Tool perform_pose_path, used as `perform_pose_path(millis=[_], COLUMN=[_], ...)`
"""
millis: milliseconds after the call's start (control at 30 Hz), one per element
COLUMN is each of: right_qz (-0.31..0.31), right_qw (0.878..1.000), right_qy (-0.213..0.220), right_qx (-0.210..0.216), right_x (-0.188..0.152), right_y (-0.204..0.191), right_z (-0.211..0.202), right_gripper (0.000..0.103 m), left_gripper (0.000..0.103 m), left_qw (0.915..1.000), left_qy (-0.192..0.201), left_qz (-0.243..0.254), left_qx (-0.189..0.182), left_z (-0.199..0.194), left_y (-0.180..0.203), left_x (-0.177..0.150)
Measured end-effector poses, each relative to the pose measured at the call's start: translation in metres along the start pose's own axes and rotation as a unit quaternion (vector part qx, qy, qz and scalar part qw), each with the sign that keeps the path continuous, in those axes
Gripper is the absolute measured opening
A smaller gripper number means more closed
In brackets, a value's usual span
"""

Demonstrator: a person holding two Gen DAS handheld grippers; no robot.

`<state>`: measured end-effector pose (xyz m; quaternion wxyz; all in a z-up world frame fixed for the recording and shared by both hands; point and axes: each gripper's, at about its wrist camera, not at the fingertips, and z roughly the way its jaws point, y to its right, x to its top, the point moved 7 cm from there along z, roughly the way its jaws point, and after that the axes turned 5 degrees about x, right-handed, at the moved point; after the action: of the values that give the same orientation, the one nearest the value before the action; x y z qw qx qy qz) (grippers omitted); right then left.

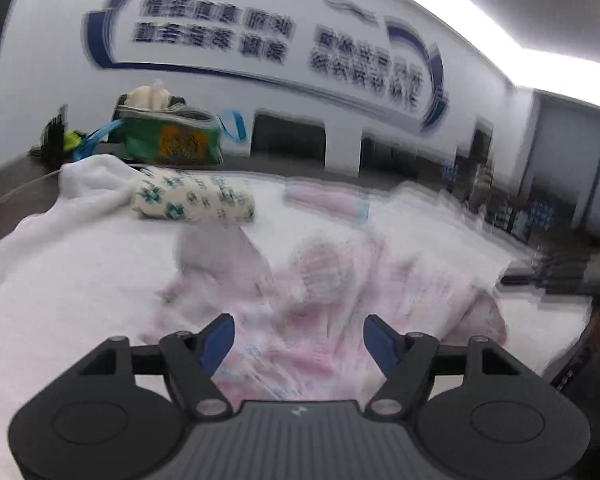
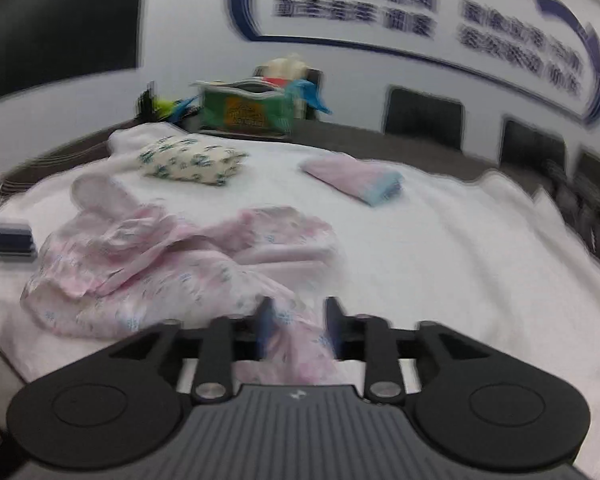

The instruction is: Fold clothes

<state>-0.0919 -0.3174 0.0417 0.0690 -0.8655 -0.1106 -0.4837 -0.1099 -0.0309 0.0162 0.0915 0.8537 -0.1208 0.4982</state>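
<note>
Two grippers (left (image 1: 299,338), right (image 2: 299,320)); one crumpled pink garment (image 2: 172,264); two folded.

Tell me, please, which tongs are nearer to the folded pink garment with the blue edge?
Probably the right tongs: the folded pink garment lies ahead, slightly right. From the left tongs it looks farther back, beyond the crumpled pink garment.

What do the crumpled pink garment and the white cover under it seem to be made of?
The pink garment looks like thin, matte woven cotton with a small floral print: it rumples into soft, sharp creases. The white cover seems thicker and fuzzier, perhaps terry or fleece; blur leaves that open.
</note>
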Motion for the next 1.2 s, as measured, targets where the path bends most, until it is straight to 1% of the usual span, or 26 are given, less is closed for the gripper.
perform_pose_path(millis=[67, 100, 133, 167, 200, 267, 300, 333, 400, 433, 467, 533, 600, 667, 733, 767, 800, 833, 867, 900, 933, 967, 1033, 1100, 1133, 1200], right_qz=[0.035, 0.045, 0.057, 0.069, 0.081, 0.104, 0.108, 0.109, 0.106, 0.106, 0.108, 0.111, 0.112, 0.112, 0.113, 0.115, 0.118, 0.121, 0.123, 0.123, 0.121, 0.119, 0.119, 0.12, 0.115, 0.106], right_qw=[0.999, 0.999, 0.998, 0.997, 0.996, 0.994, 0.993, 0.993, 0.993, 0.992, 0.992, 0.992, 0.992, 0.991, 0.991, 0.991, 0.991, 0.99, 0.99, 0.99, 0.99, 0.99, 0.99, 0.99, 0.991, 0.992], right_qy=[0.011, 0.021, 0.026, 0.024, 0.023, 0.006, -0.002, -0.009, -0.013, -0.01, -0.008, -0.003, -0.003, -0.004, -0.004, -0.004, -0.004, -0.004, -0.004, -0.006, -0.009, -0.012, -0.022, -0.031, -0.03, -0.036], right_qx=[-0.001, 0.003, 0.009, 0.02, 0.031, 0.039, 0.041, 0.045, 0.057, 0.06, 0.063, 0.063, 0.065, 0.066, 0.068, 0.068, 0.068, 0.069, 0.069, 0.069, 0.069, 0.07, 0.071, 0.068, 0.065, 0.06], right_x=[-0.005, -0.005, -0.004, -0.007, -0.01, -0.018, -0.022, -0.027, -0.032, -0.033, -0.033, -0.03, -0.029, -0.03, -0.032, -0.033, -0.034, -0.034, -0.035, -0.037, -0.039, -0.041, -0.046, -0.049, -0.05, -0.05], right_y=[0.01, 0.014, 0.016, 0.02, 0.025, 0.029, 0.028, 0.027, 0.025, 0.025, 0.026, 0.027, 0.027, 0.026, 0.025, 0.026, 0.026, 0.027, 0.026, 0.026, 0.025, 0.024, 0.023, 0.022, 0.021, 0.018], right_z=[0.002, 0.002, 0.006, 0.013, 0.02, 0.04, 0.049, 0.056, 0.063, 0.06, 0.06, 0.06, 0.061, 0.061, 0.061, 0.061, 0.06, 0.06, 0.06, 0.06, 0.061, 0.062, 0.067, 0.074, 0.075, 0.076], right_gripper=[0.056, 0.065, 0.067, 0.068, 0.068, 0.067, 0.067, 0.067, 0.067, 0.067, 0.067, 0.068, 0.068, 0.068, 0.068, 0.068, 0.068, 0.068, 0.068, 0.068, 0.068, 0.068, 0.068, 0.067, 0.067, 0.067], left_gripper=[0.07, 0.058, 0.037, 0.007, 0.0, 0.0, 0.0, 0.0, 0.0, 0.0, 0.005, 0.019, 0.063, 0.085, 0.087, 0.087, 0.087, 0.087, 0.081, 0.057, 0.037, 0.006, 0.006, 0.006, 0.006, 0.007], left_qw=[0.9964, 0.9941, 0.9931, 0.9919, 0.9935, 0.9951, 0.9902, 0.9809, 0.9541, 0.9471, 0.9446, 0.9567, 0.9726, 0.9888, 0.9992, 0.9992, 0.9942, 0.9839, 0.9744, 0.9686, 0.9706, 0.9782, 0.9892, 0.9878, 0.9821, 0.9604], left_qy=[0.004, 0.0, -0.007, -0.015, -0.015, 0.009, 0.032, 0.049, 0.063, 0.056, 0.047, 0.042, 0.046, 0.042, 0.024, 0.01, 0.0, 0.0, 0.003, 0.003, -0.007, -0.026, -0.026, 0.01, 0.03, 0.049], left_qz=[0.066, 0.083, 0.087, 0.091, 0.069, -0.008, -0.053, -0.098, -0.187, -0.218, -0.24, -0.243, -0.213, -0.143, -0.031, 0.033, 0.091, 0.144, 0.176, 0.191, 0.178, 0.142, 0.057, -0.021, -0.068, -0.175], left_qx=[0.053, 0.07, 0.079, 0.088, 0.088, 0.099, 0.126, 0.161, 0.225, 0.229, 0.219, 0.155, 0.081, 0.015, -0.005, 0.019, 0.057, 0.105, 0.14, 0.159, 0.162, 0.149, 0.133, 0.154, 0.173, 0.212], left_z=[0.016, 0.022, 0.026, 0.03, 0.028, 0.013, -0.002, -0.017, -0.043, -0.05, -0.052, -0.05, -0.043, -0.03, -0.011, 0.003, 0.016, 0.028, 0.036, 0.041, 0.044, 0.046, 0.036, 0.012, -0.003, -0.026], left_y=[0.013, 0.014, 0.011, 0.008, -0.001, -0.032, -0.056, -0.083, -0.132, -0.145, -0.152, -0.138, -0.102, -0.055, -0.01, 0.009, 0.02, 0.027, 0.028, 0.026, 0.019, 0.009, -0.017, -0.049, -0.071, -0.118], left_x=[-0.006, -0.007, -0.007, -0.007, -0.007, -0.003, -0.002, -0.004, -0.016, -0.022, -0.026, -0.022, -0.01, 0.001, 0.005, 0.002, -0.003, -0.01, -0.016, -0.02, -0.023, -0.025, -0.024, -0.022, -0.024, -0.035])
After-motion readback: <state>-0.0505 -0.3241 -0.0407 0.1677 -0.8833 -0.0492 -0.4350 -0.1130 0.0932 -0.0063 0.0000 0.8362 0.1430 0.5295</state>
